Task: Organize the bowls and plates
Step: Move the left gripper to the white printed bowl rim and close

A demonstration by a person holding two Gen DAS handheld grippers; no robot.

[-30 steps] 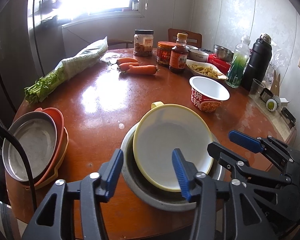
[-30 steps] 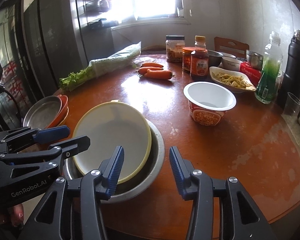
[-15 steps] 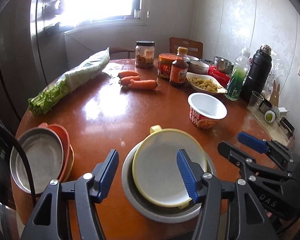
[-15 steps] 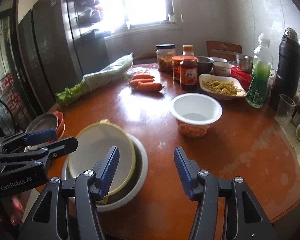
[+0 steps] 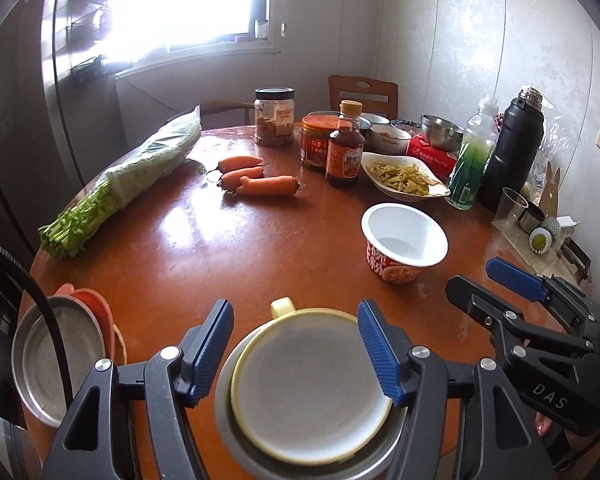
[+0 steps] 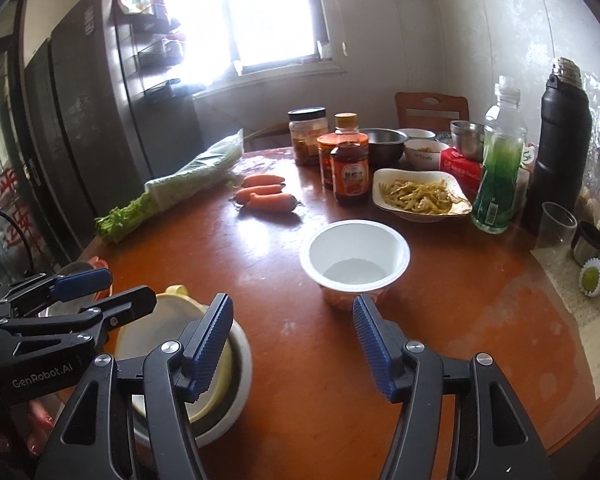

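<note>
- The left gripper hangs above the near edge of the round table, its blue pads spread apart with nothing pinched between them; its jaws have just been opening.
- Below and between those pads, not touching them, sits the yellow bowl with a small handle at its far rim. It is nested inside a metal bowl at the table's near edge.
- The right gripper is also spread wide and grips nothing; its jaws have just been opening too. It hangs over bare tabletop, just right of the nested bowls.
- From the right wrist view, the left pad of the right gripper overlaps the rim of the yellow bowl in the picture, but whether it touches cannot be told.
- A second stack lies at the table's left edge: a metal plate on top of orange and yellowish dishes.
- A white paper noodle cup stands empty and upright beyond the right gripper, well apart from both stacks.
- Farther back lie three carrots side by side and a wrapped bundle of greens.
- Along the far side stand jars, a sauce bottle, a dish of yellow shredded food, a green drink bottle and a black flask.
</note>
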